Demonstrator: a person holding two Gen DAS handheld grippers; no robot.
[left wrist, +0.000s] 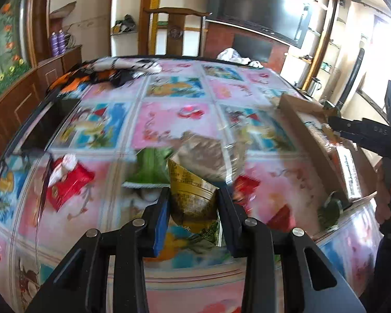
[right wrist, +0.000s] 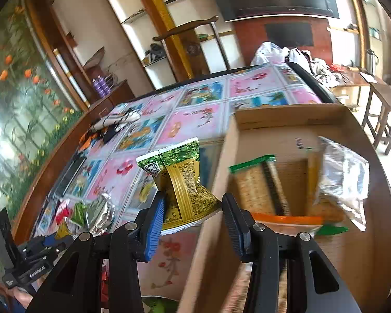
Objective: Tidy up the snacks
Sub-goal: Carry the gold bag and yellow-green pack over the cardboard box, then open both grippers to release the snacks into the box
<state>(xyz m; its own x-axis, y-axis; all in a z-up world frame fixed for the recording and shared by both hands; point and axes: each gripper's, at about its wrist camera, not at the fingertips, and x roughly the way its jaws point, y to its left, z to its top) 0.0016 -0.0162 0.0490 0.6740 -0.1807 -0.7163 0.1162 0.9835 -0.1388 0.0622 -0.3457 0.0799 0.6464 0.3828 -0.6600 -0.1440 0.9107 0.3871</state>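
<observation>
Where the left wrist view blurs, the left tool stands wide over a gold packet; contact unclear. Green packet at 11 o'clock, red packet at 9, both smeared on the desk.

Right wrist view: right tool wide, gold-green packet against its left pad; grip uncertain. Cardboard box at 1 o'clock, contents blurred.

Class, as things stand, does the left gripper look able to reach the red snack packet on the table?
Probably yes. The red snack packet lies in the open to the left of the left gripper, with nothing over it; but the jaws seem occupied by a gold packet.
</observation>
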